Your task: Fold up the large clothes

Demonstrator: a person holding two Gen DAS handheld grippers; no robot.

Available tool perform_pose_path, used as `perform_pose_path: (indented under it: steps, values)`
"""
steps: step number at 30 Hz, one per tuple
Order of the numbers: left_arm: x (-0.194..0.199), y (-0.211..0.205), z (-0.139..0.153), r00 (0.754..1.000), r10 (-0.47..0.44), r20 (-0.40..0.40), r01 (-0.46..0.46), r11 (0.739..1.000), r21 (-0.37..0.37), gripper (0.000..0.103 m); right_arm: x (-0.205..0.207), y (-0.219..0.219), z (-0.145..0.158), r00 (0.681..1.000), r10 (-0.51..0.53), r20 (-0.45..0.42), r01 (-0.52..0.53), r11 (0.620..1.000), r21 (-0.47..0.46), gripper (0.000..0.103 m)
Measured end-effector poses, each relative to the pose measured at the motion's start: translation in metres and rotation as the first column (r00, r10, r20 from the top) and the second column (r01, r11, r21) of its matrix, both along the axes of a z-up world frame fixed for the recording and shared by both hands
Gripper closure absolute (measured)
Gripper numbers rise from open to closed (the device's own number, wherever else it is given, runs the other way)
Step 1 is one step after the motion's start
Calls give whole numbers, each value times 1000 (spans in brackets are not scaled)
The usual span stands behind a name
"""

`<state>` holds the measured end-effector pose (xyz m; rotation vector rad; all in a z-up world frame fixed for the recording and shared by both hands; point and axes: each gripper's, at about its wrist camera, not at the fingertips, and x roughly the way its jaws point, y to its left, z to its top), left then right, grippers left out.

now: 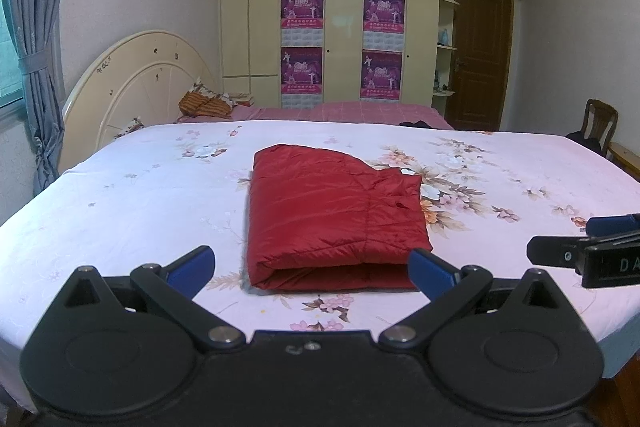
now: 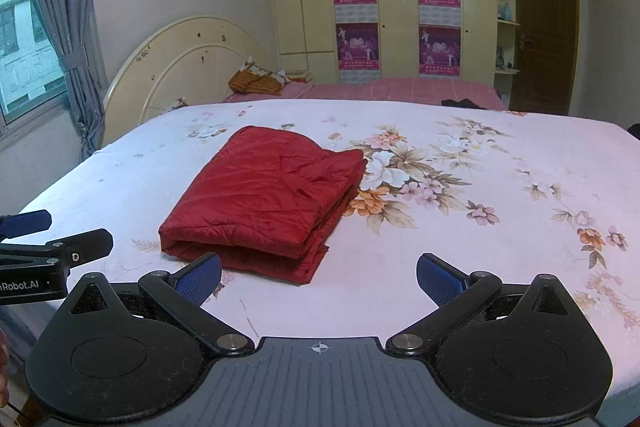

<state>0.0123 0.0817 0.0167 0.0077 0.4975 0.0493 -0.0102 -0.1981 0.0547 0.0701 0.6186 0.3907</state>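
Note:
A red quilted jacket (image 1: 332, 211) lies folded into a compact rectangle on the floral bedsheet (image 1: 140, 195); it also shows in the right wrist view (image 2: 264, 199). My left gripper (image 1: 312, 267) is open and empty, held just short of the jacket's near folded edge. My right gripper (image 2: 320, 277) is open and empty, near the jacket's front right corner. The right gripper shows at the right edge of the left wrist view (image 1: 560, 247). The left gripper shows at the left edge of the right wrist view (image 2: 80, 239).
A cream headboard (image 1: 140, 83) stands at the back left with pillows (image 1: 208, 101) beside it. A second pink bed (image 1: 360, 111), a wardrobe with posters (image 1: 340, 39), a brown door (image 1: 480, 51) and a chair (image 1: 598, 123) lie behind. Curtains (image 1: 36, 47) hang at the left.

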Motion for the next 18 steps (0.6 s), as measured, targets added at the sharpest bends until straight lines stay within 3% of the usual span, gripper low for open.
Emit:
perform_pose_path:
  steps: [18]
  values:
    - [-1,2,1,1000,0,9,0,1000,2,0,-1,-1,1,1000,-1,6,1,1000,0,1]
